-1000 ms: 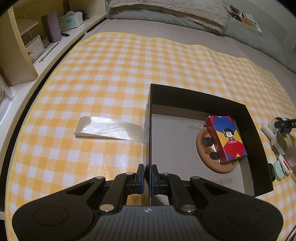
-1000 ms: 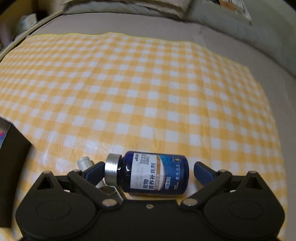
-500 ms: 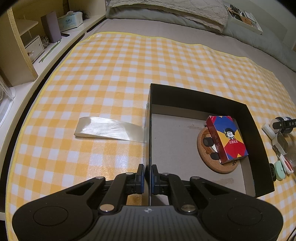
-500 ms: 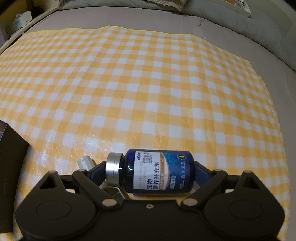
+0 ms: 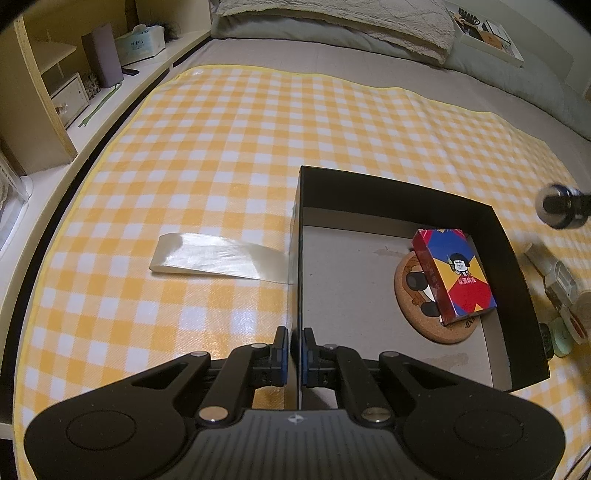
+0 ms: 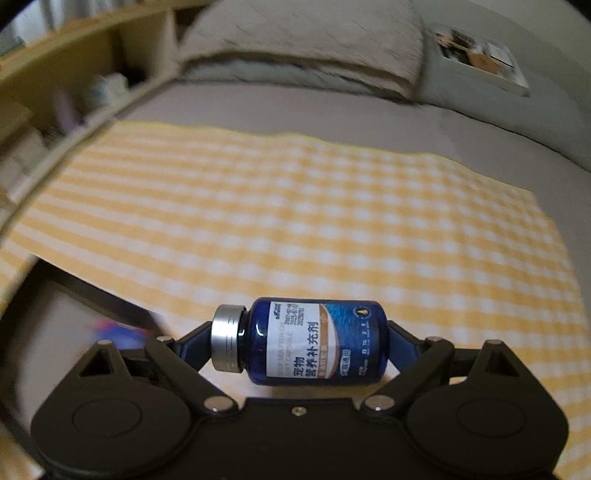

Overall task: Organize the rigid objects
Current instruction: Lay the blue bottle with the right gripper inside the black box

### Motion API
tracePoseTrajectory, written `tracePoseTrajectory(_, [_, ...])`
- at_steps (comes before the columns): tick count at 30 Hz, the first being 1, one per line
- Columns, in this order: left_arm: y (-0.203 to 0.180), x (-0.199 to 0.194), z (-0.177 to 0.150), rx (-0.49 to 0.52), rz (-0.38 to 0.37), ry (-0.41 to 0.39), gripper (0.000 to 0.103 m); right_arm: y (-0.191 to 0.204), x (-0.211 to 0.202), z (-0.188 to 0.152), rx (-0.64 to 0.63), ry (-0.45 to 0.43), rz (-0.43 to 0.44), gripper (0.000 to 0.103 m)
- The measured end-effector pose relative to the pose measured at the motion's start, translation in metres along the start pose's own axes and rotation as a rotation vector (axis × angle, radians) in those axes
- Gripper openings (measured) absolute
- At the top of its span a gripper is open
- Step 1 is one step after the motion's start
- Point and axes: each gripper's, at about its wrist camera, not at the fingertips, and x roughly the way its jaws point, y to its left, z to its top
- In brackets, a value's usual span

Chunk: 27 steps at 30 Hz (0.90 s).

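A black open box sits on the yellow checked cloth, holding a cork coaster with a red-and-blue card box leaning on it. My left gripper is shut on the box's near left wall. My right gripper is shut on a blue bottle with a silver cap, held sideways by its two ends, above the cloth. The same bottle shows in the air right of the box in the left wrist view. The box corner is blurred at lower left in the right wrist view.
A strip of clear tape runs from the cloth to the box's left wall. Several small items lie right of the box. A shelf unit stands at the left, pillows at the back.
The right gripper closed on the blue bottle, lifted it off the cloth and carried it left, so the box now enters its view. The left gripper stayed still on the box wall.
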Motion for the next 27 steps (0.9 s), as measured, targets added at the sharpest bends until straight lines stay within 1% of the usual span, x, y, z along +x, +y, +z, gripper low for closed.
tracePoseTrajectory(2, [0.001, 0.000, 0.000, 0.003, 0.001, 0.000, 0.008, 0.022, -0.008, 0.004, 0.005, -0.015, 0.058, 0.094])
tracePoseTrajectory(5, [0.001, 0.001, 0.000, 0.002, 0.000, -0.001, 0.008, 0.044, -0.016, 0.004, -0.019, -0.025, 0.114, 0.094])
tracePoseTrajectory(9, [0.002, 0.001, 0.000, 0.005, 0.004, -0.001, 0.008, 0.073, -0.015, 0.005, -0.015, -0.009, 0.189, 0.094])
tracePoseTrajectory(11, [0.002, 0.001, -0.001, 0.008, 0.006, -0.001, 0.008, 0.087, -0.011, 0.003, 0.004, 0.011, 0.232, 0.094])
tracePoseTrajectory(12, [0.003, 0.001, -0.001, 0.008, 0.006, -0.002, 0.008, 0.094, -0.006, 0.004, 0.038, 0.036, 0.265, 0.094])
tracePoseTrajectory(14, [0.002, 0.000, -0.001, 0.008, 0.005, -0.004, 0.008, 0.103, 0.001, 0.002, 0.102, 0.089, 0.302, 0.094])
tracePoseTrajectory(16, [0.004, -0.001, 0.000, 0.008, 0.004, -0.008, 0.008, 0.115, 0.013, 0.002, 0.139, 0.129, 0.309, 0.094])
tracePoseTrajectory(19, [0.003, -0.002, 0.000, 0.015, 0.002, -0.009, 0.008, 0.130, 0.028, 0.001, 0.154, 0.149, 0.295, 0.094])
tracePoseTrajectory(22, [0.003, -0.003, -0.002, 0.017, 0.001, -0.007, 0.008, 0.138, 0.038, -0.001, 0.192, 0.166, 0.289, 0.094])
tracePoseTrajectory(24, [0.003, -0.002, -0.002, 0.018, 0.000, -0.006, 0.007, 0.144, 0.041, 0.000, 0.205, 0.140, 0.282, 0.094])
tracePoseTrajectory(27, [0.002, -0.001, -0.003, 0.023, 0.001, -0.003, 0.007, 0.147, 0.047, 0.004, 0.239, 0.135, 0.321, 0.094])
